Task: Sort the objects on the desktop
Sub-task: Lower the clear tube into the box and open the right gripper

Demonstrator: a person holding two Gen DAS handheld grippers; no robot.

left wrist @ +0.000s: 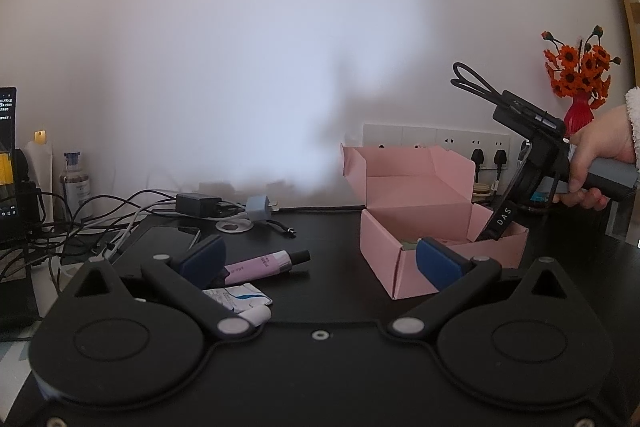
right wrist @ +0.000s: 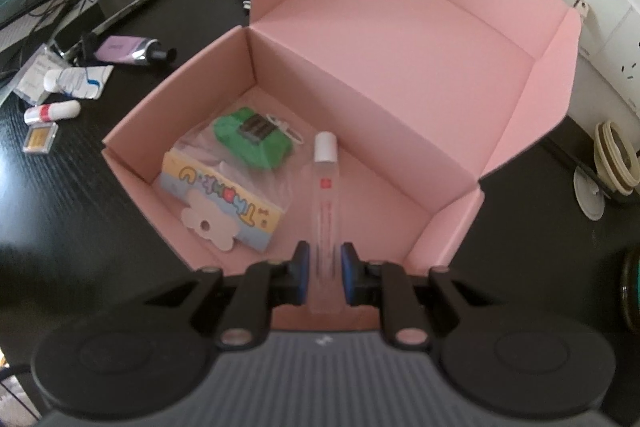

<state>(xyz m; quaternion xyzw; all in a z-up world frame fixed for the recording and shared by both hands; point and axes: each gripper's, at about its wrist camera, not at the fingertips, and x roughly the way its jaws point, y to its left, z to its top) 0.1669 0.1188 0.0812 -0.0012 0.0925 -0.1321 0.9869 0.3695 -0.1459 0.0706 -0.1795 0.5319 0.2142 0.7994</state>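
Over the open pink box (right wrist: pixel 400 75), the right gripper (right wrist: pixel 325 273) is pinching a clear vial (right wrist: pixel 326 211) by its lower end, jaws narrow on the glass. The vial's long axis is running straight out from the gripper, white cap pointing toward the box's back wall, body hanging above the box floor beside the green item (right wrist: pixel 252 143) and the card (right wrist: pixel 224 199). Judgement: release is going straight down. The left gripper (left wrist: pixel 320 259) is hanging wide and empty, left of the box, near the purple tube (left wrist: pixel 260 263).

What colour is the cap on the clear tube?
White; the clear tube's cap shows best in the right wrist view.
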